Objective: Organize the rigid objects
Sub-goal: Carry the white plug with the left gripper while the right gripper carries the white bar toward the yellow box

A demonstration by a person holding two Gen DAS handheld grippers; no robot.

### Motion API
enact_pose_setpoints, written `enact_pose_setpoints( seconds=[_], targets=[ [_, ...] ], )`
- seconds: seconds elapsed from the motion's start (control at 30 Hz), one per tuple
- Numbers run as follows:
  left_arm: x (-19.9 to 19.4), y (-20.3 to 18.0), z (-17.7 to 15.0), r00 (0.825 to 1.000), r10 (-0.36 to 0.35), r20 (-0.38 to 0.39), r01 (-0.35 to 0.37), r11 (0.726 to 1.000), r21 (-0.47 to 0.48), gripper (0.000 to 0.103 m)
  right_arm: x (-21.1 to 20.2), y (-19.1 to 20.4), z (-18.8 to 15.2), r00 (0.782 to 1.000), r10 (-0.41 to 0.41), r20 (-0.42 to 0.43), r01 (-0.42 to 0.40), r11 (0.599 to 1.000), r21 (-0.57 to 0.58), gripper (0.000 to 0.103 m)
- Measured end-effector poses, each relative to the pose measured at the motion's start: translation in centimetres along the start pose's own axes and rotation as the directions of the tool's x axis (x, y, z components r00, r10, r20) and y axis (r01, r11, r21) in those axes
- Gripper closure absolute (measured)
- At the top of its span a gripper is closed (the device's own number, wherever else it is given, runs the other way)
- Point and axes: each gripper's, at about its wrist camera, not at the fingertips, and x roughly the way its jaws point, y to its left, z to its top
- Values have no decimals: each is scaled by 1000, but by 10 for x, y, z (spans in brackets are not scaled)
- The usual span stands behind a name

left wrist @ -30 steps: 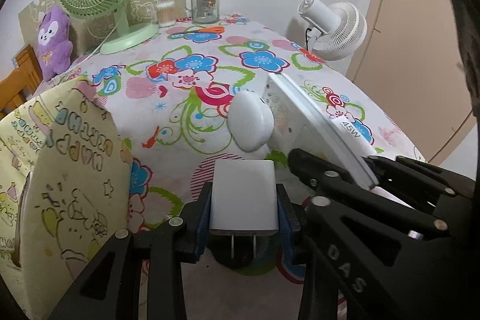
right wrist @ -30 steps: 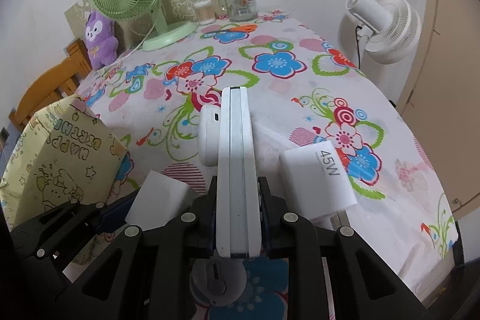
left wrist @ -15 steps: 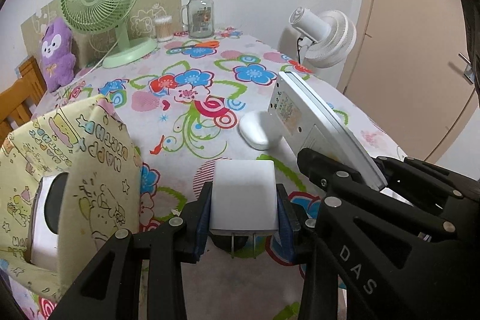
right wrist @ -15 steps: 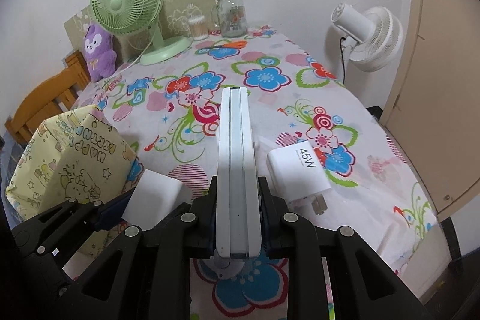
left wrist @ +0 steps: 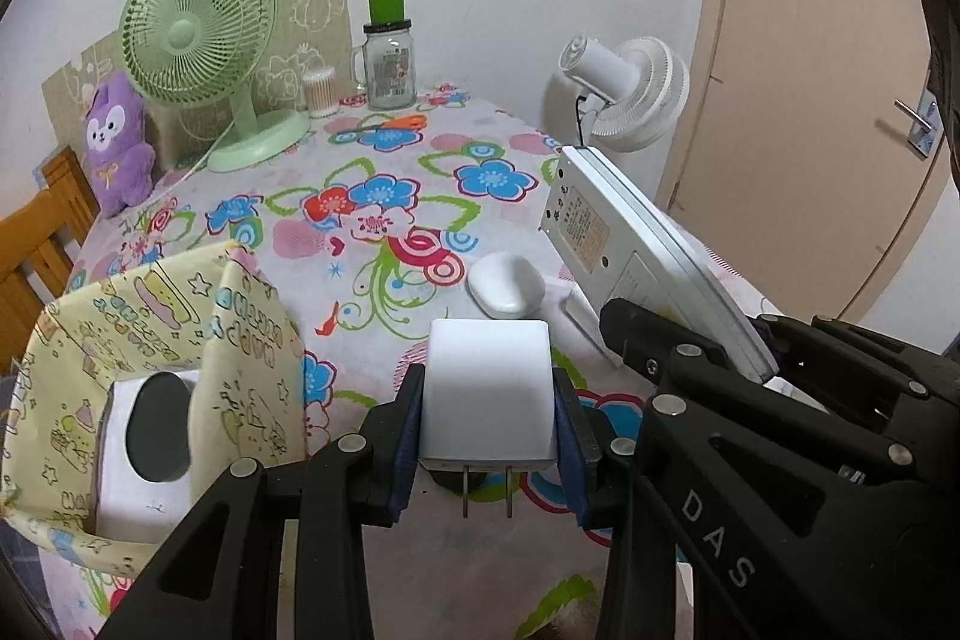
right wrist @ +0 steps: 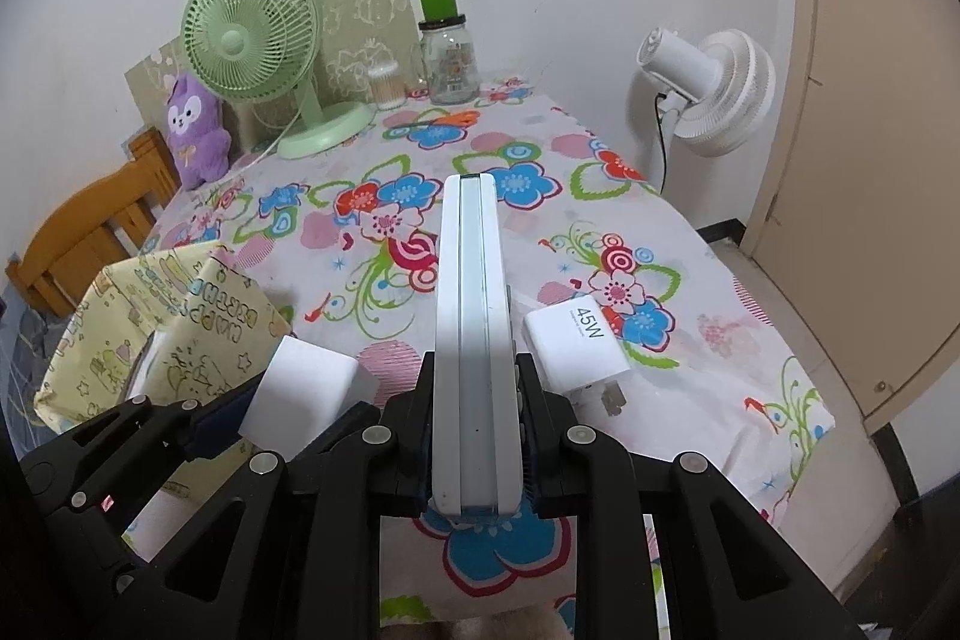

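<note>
My left jaws are clamped on a white plug charger [left wrist: 486,394]: the left gripper [left wrist: 487,421] presses its blue pads against both flat sides, and the two metal prongs point back toward the camera, below the pads. I hold it above the flowered tablecloth [left wrist: 384,184], clear of the surface. My right jaws are clamped on a slim white calculator-like device [right wrist: 474,340], held on edge so I see only its narrow side running straight out between the fingers of the right gripper [right wrist: 474,436].

Going left to right in the left wrist view: a wooden chair [left wrist: 42,232] stands at the table's edge, and a yellow cartoon-print gift bag [left wrist: 180,340] stands open just left of my left gripper, with a white box with a dark oval window [left wrist: 150,436] inside it. The charger hangs right of the bag's mouth, near it but not over it. Beyond the charger a white oval case [left wrist: 507,281] lies on the cloth. Further right, the device's labelled back tilts up in the right gripper.

In the right wrist view, a second white charger marked 45W [right wrist: 576,346] lies flat on the cloth just right of the device.

At the far end stand a purple plush toy [left wrist: 117,148], a green desk fan [left wrist: 204,46] and a glass jar [left wrist: 390,64].
</note>
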Motion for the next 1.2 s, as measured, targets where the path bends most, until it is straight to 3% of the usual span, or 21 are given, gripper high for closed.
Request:
enact_pose_setpoints(
  seconds=[1.2],
  targets=[
    [-62,30,10,997,19,69,-22,998,51,63,-57,48,12,997,-28,67,28,1000,-9,78]
  ],
)
